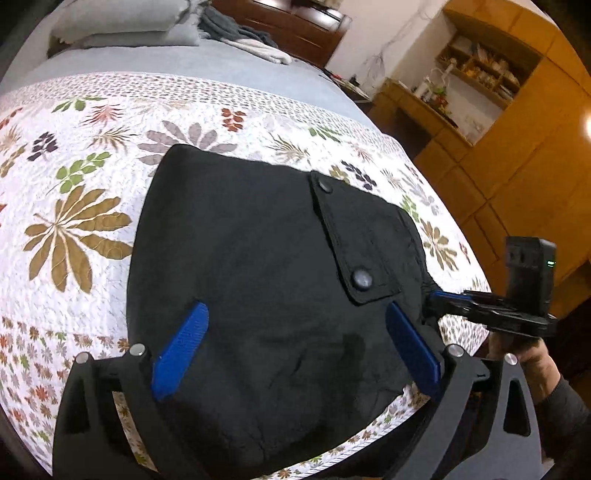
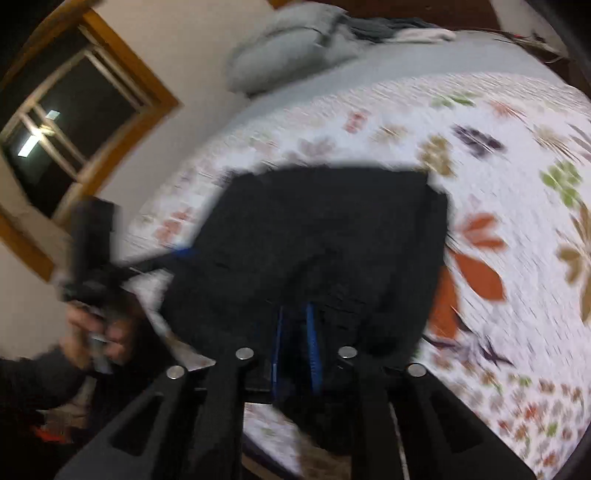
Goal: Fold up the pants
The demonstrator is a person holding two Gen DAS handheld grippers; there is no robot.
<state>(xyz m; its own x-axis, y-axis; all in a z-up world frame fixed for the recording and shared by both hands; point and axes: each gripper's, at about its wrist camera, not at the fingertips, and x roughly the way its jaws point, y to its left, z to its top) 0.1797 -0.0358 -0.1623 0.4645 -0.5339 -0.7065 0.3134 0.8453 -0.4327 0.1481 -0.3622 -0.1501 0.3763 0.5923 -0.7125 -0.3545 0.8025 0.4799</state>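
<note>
Black pants (image 1: 258, 240) lie folded into a compact block on the floral bedspread (image 1: 92, 184), a snap-buttoned pocket flap (image 1: 347, 236) facing up. My left gripper (image 1: 295, 347) hovers open over the near part of the pants, its blue pads wide apart and nothing pinched. My right gripper (image 1: 437, 294) comes in from the right, with its tips at the pants' right edge. The right wrist view is blurred. There the right gripper (image 2: 295, 347) has its blue pads almost together, and black fabric of the pants (image 2: 332, 229) is bunched around and between them. The left gripper (image 2: 177, 256) shows at the left.
Grey pillows (image 1: 122, 22) and crumpled clothes lie at the head of the bed. Wooden cabinets and shelves (image 1: 517, 147) stand past the bed's right side. A wall with a dark window (image 2: 66, 129) is on the other side. The bed's near edge runs just under both grippers.
</note>
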